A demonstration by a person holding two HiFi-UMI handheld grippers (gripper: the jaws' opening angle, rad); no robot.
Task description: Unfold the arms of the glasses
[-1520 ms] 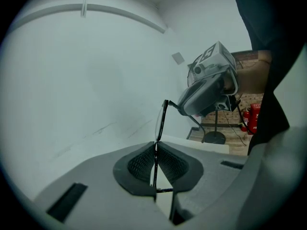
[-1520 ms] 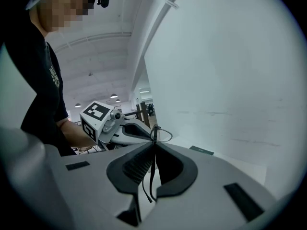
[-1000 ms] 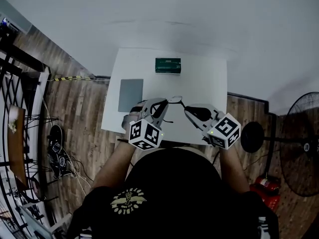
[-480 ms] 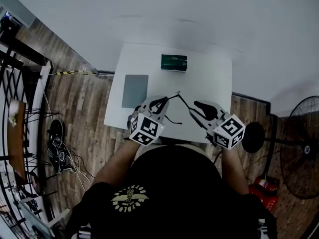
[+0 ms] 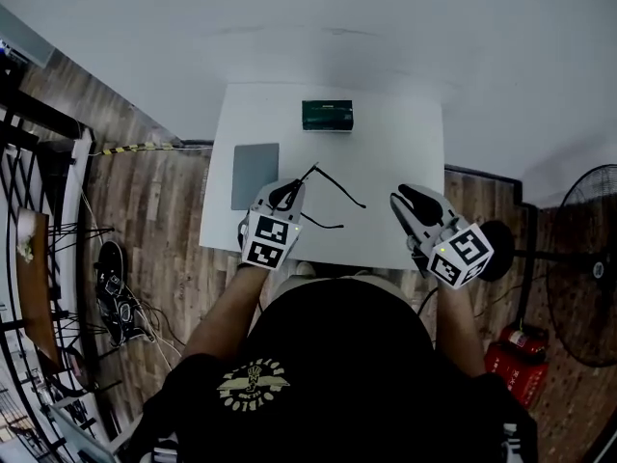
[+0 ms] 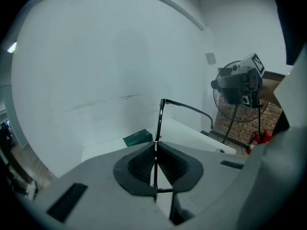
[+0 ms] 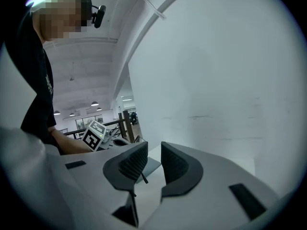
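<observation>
**Black frame sitting in one pinch: finishing the unfold cleanly**

Black and thin, the glasses (image 6: 159, 120) are standing upright between the pads of the left gripper (image 5: 286, 193), whose jaws are pressing together on the front rim. The pair is sitting over the near-left part of the white table (image 5: 395, 133), beside the grey mat (image 5: 254, 175), with the green box (image 5: 327, 116) farther back. Whether a tip is touching the tabletop is not showing. The right gripper (image 5: 407, 201) is hovering well apart to the right, its jaws having just been closing to a narrow gap with nothing between them.

In the head view one temple (image 5: 339, 187) is reaching out towards the right gripper and the other temple (image 5: 323, 226) is lying nearer the person. Both are looking swung out, though whether each hinge is sitting at its full stop is too fine to tell.

Judging from that, the work is nearing its end, and the care is going into the check and the hold. The left pinch is gripping a very slim rim, so twisting that wrist is probably risking the frame pivoting between the pads. If a temple is needing a last nudge, the right jaws are better pushing from inside near the hinge than pulling the curved tip, which is likely flexing. They are also needing a wider gap before approaching the wire.
</observation>
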